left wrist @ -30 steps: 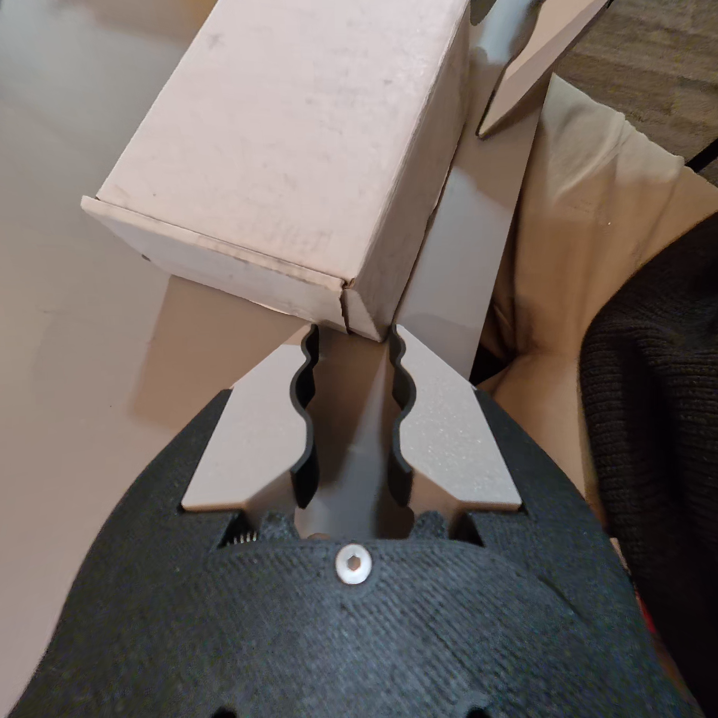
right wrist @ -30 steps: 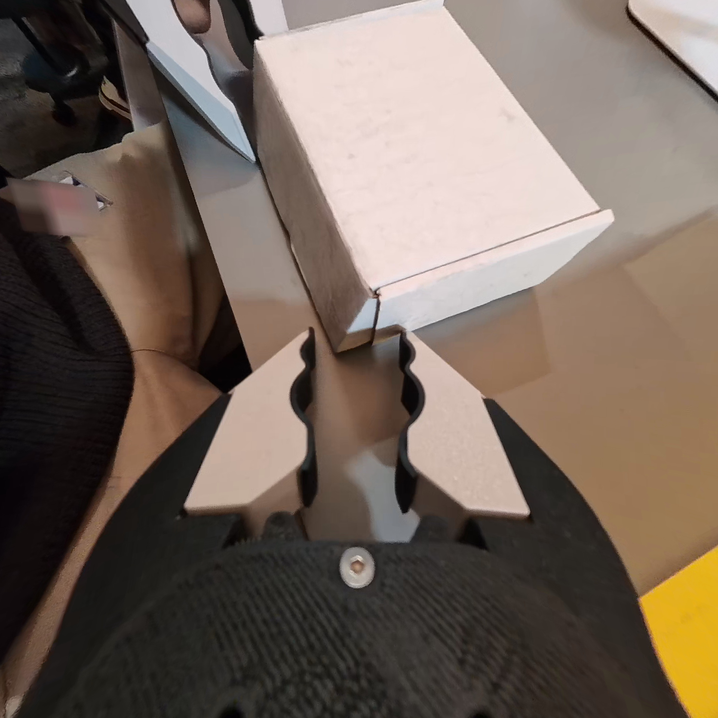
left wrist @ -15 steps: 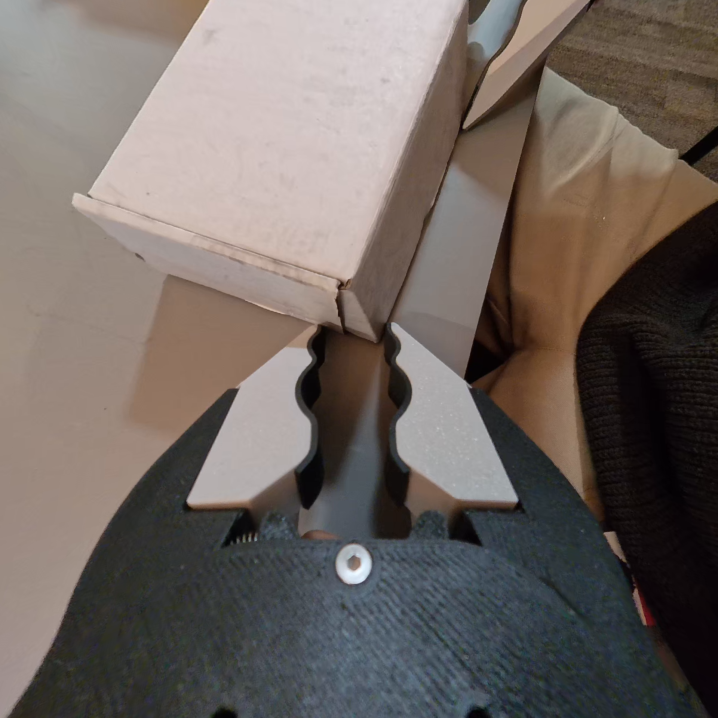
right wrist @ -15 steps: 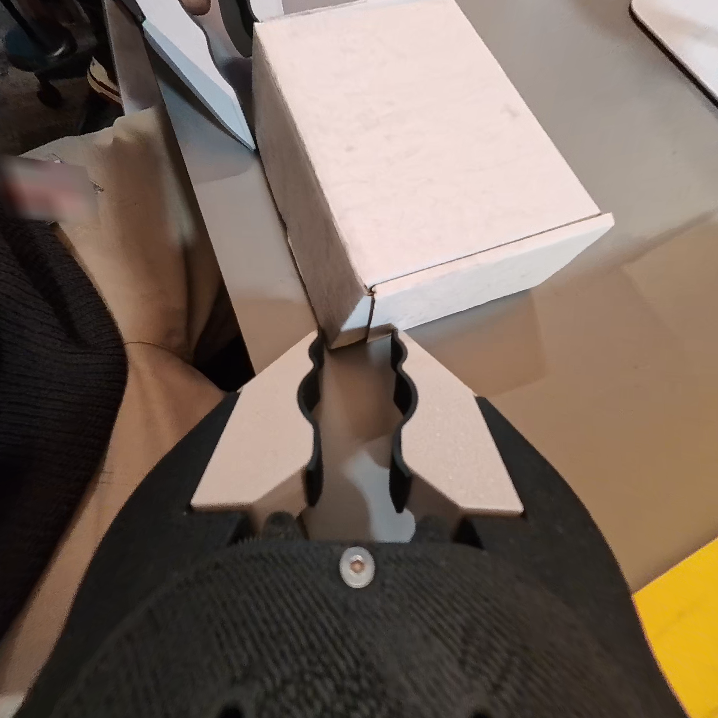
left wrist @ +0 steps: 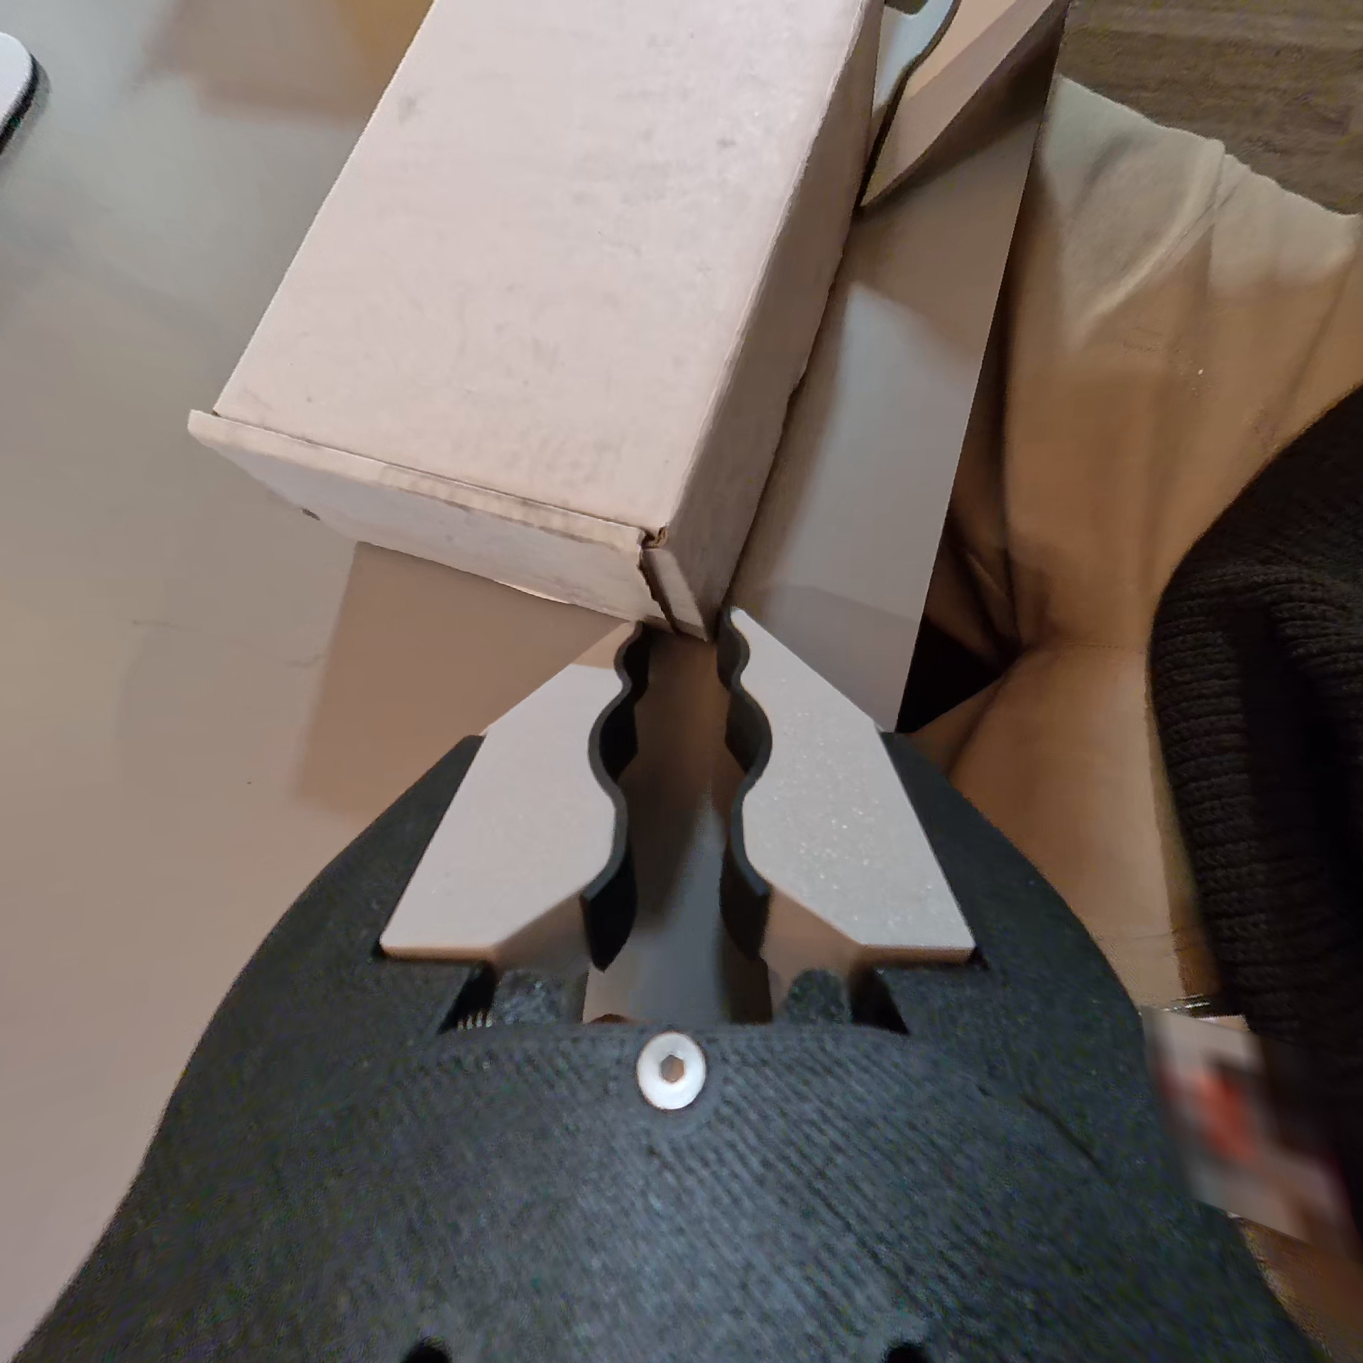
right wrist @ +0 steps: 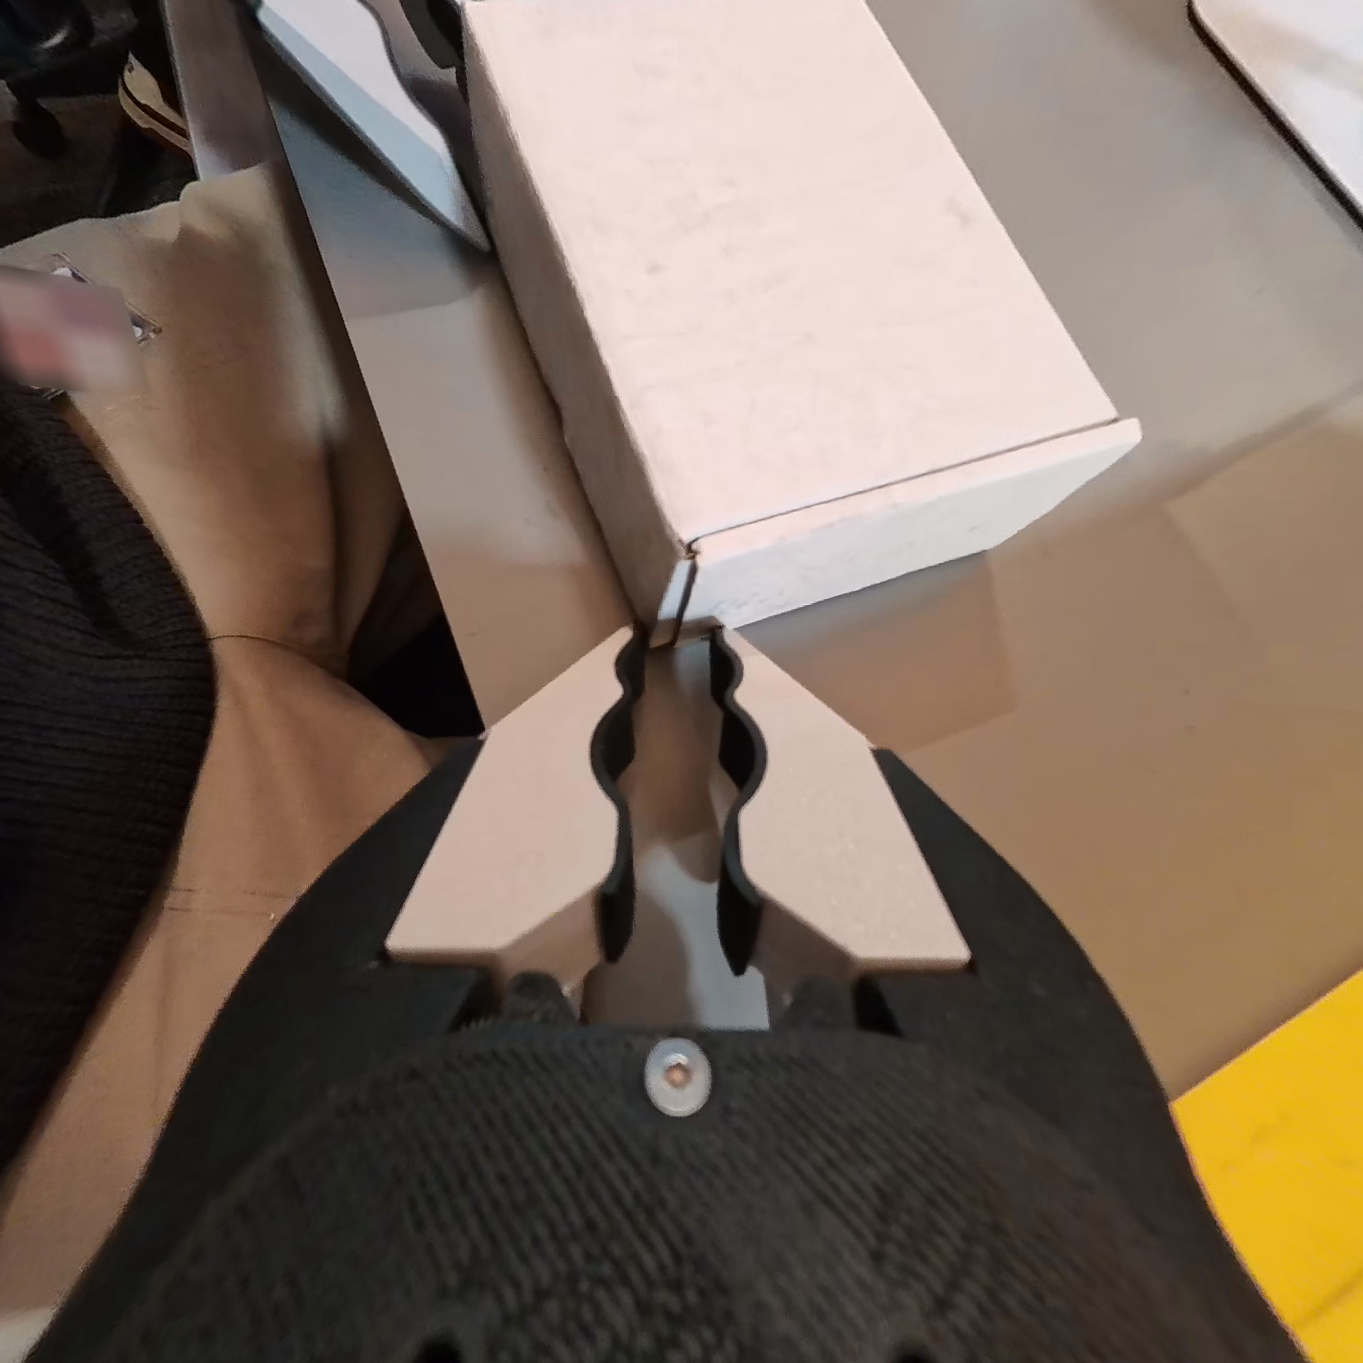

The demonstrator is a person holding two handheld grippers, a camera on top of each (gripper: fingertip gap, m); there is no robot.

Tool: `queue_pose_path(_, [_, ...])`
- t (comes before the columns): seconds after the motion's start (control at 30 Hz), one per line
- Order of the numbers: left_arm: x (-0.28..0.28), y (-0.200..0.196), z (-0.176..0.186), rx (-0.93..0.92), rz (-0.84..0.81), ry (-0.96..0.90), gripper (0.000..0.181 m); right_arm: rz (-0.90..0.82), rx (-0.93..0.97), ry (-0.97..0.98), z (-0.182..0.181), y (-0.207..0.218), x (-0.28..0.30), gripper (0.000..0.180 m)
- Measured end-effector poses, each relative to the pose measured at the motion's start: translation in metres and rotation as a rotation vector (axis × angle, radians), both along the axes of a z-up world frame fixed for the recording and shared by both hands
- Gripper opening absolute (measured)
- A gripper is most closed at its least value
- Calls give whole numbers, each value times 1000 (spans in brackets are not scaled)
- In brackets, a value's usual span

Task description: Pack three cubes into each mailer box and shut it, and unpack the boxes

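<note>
A closed white mailer box (left wrist: pixel 575 258) lies on the grey table near its near edge; it also shows in the right wrist view (right wrist: pixel 774 295). My left gripper (left wrist: pixel 684 627) has its jaws narrowed onto one near bottom corner of the box. My right gripper (right wrist: pixel 677 640) is pinched the same way on the other near corner. Each view shows the far gripper's finger beyond the box, the right one in the left wrist view (left wrist: pixel 959 96) and the left one in the right wrist view (right wrist: pixel 369 103). No cubes are in view; the box's inside is hidden.
The table edge (left wrist: pixel 951 442) runs beside the box, with a person's beige trousers (left wrist: pixel 1150 369) and dark knit sleeve (right wrist: pixel 74 590) past it. A yellow flat piece (right wrist: pixel 1291 1150) lies at the near right. A white dark-rimmed object (right wrist: pixel 1313 96) sits at the far right. Across from one pair of fingers to the other is roughly 15 cm. From either gripper's tips it is about 35 cm to the white dark-rimmed object (right wrist: pixel 1313 96).
Both grippers' jaws have narrowed step by step around the box's two near corners. The box has hardly moved.
</note>
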State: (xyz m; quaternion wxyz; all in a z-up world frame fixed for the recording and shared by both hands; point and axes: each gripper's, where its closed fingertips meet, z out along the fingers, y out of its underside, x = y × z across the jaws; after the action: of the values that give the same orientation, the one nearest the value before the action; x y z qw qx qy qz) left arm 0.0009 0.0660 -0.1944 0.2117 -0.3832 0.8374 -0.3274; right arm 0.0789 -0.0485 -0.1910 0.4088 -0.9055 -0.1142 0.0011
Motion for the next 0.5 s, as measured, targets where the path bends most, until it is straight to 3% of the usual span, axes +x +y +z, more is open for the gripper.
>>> queue_pose_path(0.5, [2,2,1,26,0,-25,5,-16,-12,-30,-1,1,3,11])
